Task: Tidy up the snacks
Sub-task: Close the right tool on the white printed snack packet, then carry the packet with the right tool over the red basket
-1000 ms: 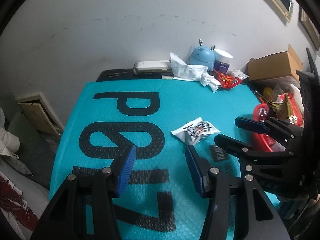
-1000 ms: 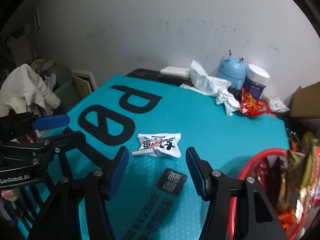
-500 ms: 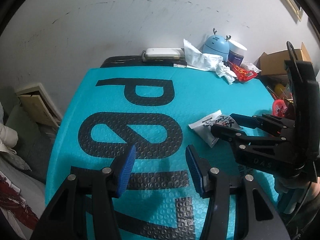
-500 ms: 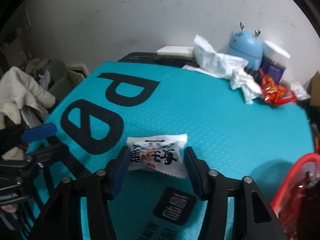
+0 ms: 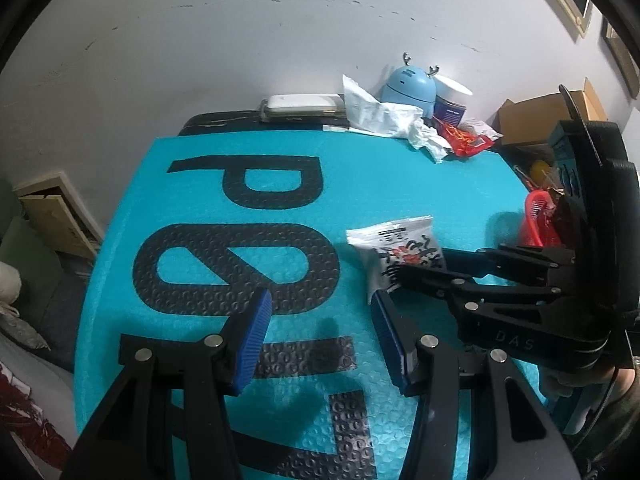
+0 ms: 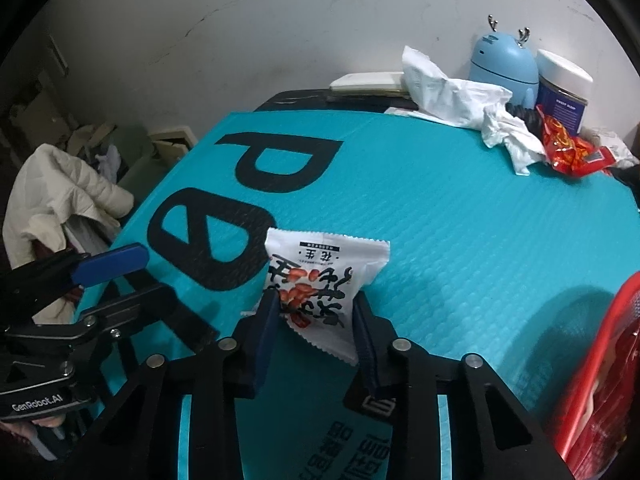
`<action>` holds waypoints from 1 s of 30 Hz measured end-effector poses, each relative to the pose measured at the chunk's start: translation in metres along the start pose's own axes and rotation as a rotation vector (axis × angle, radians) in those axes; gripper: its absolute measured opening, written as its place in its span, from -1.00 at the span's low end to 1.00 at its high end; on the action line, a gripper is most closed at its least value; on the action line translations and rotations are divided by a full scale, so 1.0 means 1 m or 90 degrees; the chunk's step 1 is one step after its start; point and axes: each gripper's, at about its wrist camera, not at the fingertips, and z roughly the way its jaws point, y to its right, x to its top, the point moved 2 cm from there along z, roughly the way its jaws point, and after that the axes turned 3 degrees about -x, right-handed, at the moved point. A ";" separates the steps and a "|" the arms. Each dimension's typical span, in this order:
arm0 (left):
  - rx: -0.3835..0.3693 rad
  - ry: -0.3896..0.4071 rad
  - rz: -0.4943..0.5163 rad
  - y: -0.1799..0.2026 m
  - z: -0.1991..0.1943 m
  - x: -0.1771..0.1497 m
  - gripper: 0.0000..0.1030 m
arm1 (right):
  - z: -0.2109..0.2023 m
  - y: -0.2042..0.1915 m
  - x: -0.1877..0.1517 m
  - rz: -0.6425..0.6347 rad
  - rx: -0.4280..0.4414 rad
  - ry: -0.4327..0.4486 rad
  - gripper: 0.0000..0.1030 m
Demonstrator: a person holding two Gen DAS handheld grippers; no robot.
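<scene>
Right gripper (image 6: 316, 320) jaws have just closed, now pinching the white snack packet (image 6: 320, 280); left gripper (image 5: 320, 336) hangs apart, empty.

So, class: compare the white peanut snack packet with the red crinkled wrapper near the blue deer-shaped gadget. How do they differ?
The white peanut snack packet lies mid-mat, nearer the camera; the red crinkled wrapper lies at the far edge, beside the blue deer-shaped gadget. The packet looks puffed and sealed; the wrapper looks crumpled. The right tongs, which have just been closing, grip the packet; nothing holds the wrapper. Both rest on the teal bubble mat.
</scene>
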 end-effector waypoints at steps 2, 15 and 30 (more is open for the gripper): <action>-0.005 0.000 -0.004 -0.001 -0.001 0.000 -0.01 | -0.002 -0.001 -0.001 0.007 0.021 0.000 -0.49; -0.041 -0.025 -0.009 -0.007 -0.014 -0.031 -0.01 | -0.017 -0.022 -0.029 -0.016 0.095 -0.024 -0.85; -0.138 -0.075 0.032 0.029 -0.030 -0.082 -0.01 | -0.047 -0.044 -0.086 -0.075 0.158 -0.079 -0.85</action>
